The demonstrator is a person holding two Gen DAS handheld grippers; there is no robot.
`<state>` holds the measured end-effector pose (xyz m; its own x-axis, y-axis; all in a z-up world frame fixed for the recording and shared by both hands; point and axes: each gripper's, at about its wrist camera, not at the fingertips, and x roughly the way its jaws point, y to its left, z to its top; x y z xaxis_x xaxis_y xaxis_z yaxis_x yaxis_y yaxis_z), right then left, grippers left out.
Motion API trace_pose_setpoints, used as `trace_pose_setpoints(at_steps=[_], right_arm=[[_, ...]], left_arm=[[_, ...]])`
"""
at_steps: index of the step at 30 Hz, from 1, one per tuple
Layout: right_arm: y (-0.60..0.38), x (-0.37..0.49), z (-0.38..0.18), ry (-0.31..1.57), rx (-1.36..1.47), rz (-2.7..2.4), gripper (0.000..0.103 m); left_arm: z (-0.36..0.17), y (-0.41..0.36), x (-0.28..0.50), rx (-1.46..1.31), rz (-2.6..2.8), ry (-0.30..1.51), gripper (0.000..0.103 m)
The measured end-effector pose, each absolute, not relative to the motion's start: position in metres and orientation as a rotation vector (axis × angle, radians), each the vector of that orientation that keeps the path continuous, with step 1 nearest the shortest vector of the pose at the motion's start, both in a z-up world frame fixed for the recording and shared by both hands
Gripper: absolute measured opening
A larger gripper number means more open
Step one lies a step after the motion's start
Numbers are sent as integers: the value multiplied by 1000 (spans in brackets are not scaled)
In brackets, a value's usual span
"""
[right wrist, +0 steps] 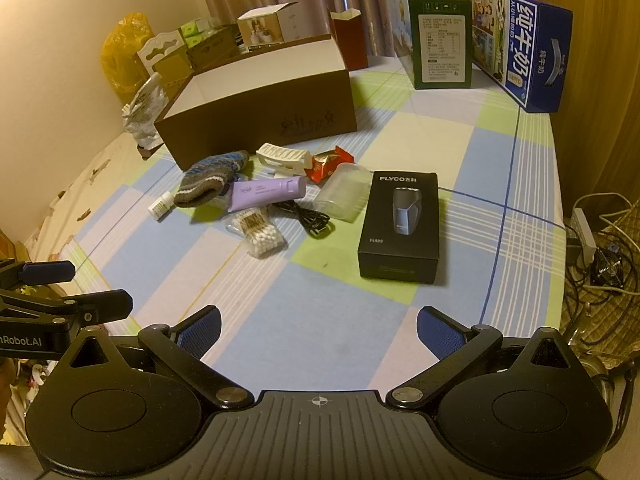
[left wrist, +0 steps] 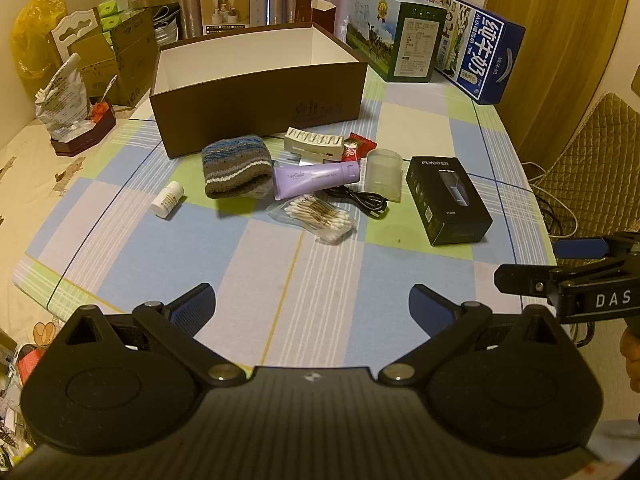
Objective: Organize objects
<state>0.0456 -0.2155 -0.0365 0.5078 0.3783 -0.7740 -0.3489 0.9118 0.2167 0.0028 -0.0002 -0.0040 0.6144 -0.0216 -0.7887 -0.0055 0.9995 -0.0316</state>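
An open brown box (left wrist: 256,96) (right wrist: 260,108) with a white inside stands at the back of the checked tablecloth. In front of it lie a striped knit sock (left wrist: 236,166), a purple tube (left wrist: 316,178), a bag of cotton swabs (left wrist: 314,216), a black cable (left wrist: 360,202), a white hair clip (left wrist: 314,144), a red snack packet (left wrist: 358,146), a clear plastic cup (left wrist: 384,174), a small white bottle (left wrist: 168,199) and a black shaver box (left wrist: 448,200) (right wrist: 400,226). My left gripper (left wrist: 310,308) and right gripper (right wrist: 318,332) hover open over the near table edge, both empty.
Two milk cartons (left wrist: 476,44) (right wrist: 520,46) stand at the back right. Cardboard boxes, a crumpled bag (left wrist: 64,100) and a yellow bag (left wrist: 36,28) crowd the back left. Cables and a power strip (right wrist: 584,232) lie off the table's right edge. Curtains hang behind.
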Motion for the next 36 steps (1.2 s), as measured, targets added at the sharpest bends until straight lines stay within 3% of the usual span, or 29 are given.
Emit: trace_pose_setpoints(at_steps=[36], right_arm=[[-201, 47, -33, 940, 21, 447, 101]], left_arm=[[-2, 16, 2, -50, 3, 918, 102]])
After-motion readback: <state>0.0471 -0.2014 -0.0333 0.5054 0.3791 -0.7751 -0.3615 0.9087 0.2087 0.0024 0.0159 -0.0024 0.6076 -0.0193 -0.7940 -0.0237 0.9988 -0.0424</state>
